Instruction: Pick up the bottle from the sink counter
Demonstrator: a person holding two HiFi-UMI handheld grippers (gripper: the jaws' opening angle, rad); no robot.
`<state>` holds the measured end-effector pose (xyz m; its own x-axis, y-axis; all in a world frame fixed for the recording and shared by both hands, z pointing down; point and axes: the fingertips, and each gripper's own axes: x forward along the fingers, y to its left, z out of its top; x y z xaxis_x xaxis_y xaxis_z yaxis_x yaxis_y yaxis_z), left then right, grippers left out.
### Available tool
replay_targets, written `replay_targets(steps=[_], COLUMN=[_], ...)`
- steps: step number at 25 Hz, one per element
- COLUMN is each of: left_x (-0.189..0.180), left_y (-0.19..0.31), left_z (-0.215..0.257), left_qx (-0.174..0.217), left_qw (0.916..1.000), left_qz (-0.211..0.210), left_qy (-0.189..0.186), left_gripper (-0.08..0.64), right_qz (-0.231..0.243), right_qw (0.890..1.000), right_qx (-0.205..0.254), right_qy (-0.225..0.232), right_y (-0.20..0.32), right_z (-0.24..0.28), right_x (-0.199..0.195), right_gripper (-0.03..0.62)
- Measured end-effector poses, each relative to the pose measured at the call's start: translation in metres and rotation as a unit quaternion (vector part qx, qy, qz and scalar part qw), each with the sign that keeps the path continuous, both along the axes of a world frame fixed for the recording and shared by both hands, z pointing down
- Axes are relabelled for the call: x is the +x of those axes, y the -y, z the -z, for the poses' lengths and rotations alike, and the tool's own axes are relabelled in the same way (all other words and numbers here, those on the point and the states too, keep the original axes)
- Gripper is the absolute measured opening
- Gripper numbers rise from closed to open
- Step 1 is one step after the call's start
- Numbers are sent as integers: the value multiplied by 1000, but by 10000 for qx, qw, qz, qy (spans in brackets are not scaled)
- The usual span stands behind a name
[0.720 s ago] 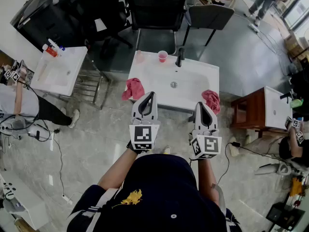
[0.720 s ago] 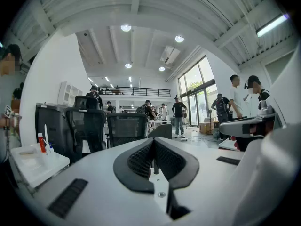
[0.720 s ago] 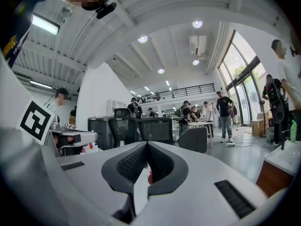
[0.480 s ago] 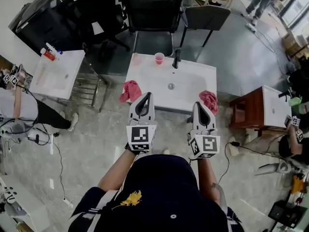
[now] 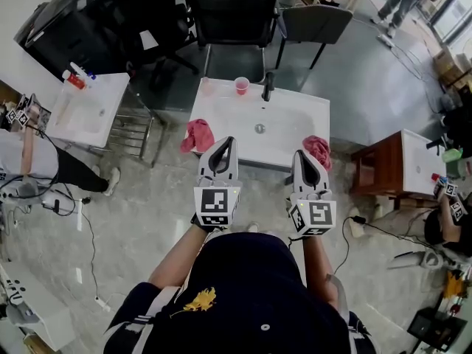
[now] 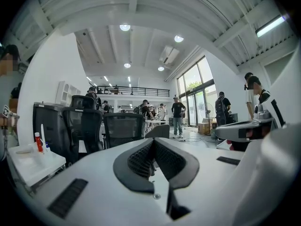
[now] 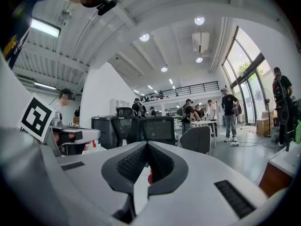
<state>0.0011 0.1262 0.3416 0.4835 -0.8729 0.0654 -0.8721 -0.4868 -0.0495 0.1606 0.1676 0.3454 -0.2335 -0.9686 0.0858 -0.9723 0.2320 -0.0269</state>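
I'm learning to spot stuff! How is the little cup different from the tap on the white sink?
The cup is red; the tap is black. The cup is short and open-topped; the tap is taller and slim. Both stand upright at the back of the sink, cup on the left.

Light: bright, ceiling lamps (image 6: 124, 27) | Edges: fisheye-bent (dark corners) | Focus: sharp
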Motion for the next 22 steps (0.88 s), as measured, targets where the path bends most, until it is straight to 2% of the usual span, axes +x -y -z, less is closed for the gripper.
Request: replay_targets(steps=[5,17,22], left_x=[17,25,22], left_y=[-7,-8,-2], left_z=[0,-1,-4], left_qx=[25,118,72], left_qw=[10000,9996,9994], left_qz=[-30,258,330], left_qy=[-24,5,11], left_gripper=[18,17,17], right_qz=[133,118,199], right_qw=[9996,9997,9995], right_qx=[-19,43,-6], right_qy=[260,207,243], right_y=[-5,0,8], right_z=[-2,-4,-6], right_x=[12,38,34], right_gripper=[26,25,26])
